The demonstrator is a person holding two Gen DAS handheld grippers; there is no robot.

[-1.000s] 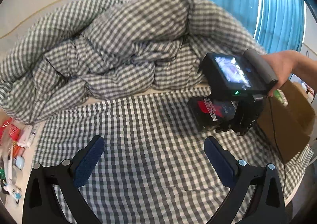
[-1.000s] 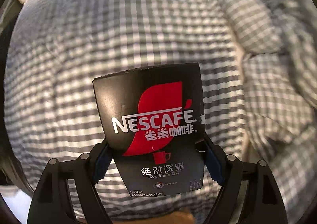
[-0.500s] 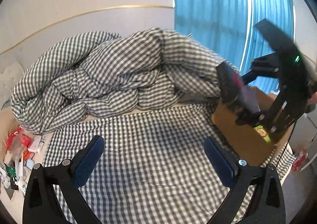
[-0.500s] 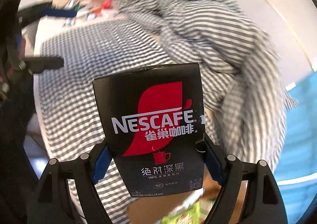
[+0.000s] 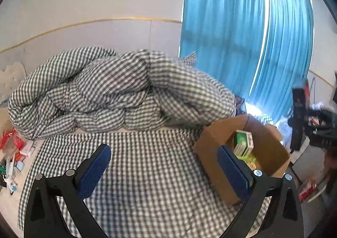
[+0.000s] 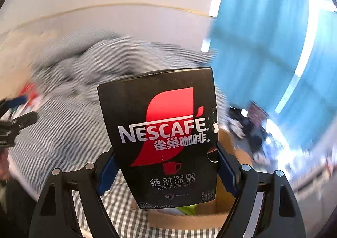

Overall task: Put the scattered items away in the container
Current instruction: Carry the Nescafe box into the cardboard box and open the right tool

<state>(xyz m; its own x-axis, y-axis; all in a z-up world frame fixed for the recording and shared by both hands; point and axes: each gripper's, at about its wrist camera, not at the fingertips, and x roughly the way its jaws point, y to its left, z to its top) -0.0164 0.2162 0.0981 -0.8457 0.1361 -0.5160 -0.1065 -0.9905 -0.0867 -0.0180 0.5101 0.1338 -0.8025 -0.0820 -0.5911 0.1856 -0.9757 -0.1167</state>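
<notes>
Holding: the right gripper (image 6: 165, 171) is clenched on a black coffee box (image 6: 162, 132), its blue pads pressing the box's two side edges low down; the box stands upright between them with its printed face toward the camera.
Coffee box place: in the right wrist view it fills the centre, with a strip of brown cardboard box (image 6: 185, 220) showing under its lower edge at 6 o'clock; in the left wrist view it is a blurred dark shape at 3 o'clock, up in the air and to the right of the cardboard box.
Left gripper (image 5: 162, 171): released, jaws wide apart with nothing between them, hanging over the checked sheet (image 5: 147, 174).
Cardboard box: sits open on the sheet at 4 o'clock in the left wrist view, just beyond the left gripper's right pad.
Inside it: a green packet (image 5: 243, 144) stands on end, with something yellow-green below it.
Duvet (image 5: 109, 92): bunched at 10 to 12 o'clock.
Small clutter (image 5: 12, 153): at 9 o'clock, off the sheet's edge.
Curtains (image 5: 242, 48): blue, at 1 to 2 o'clock.
</notes>
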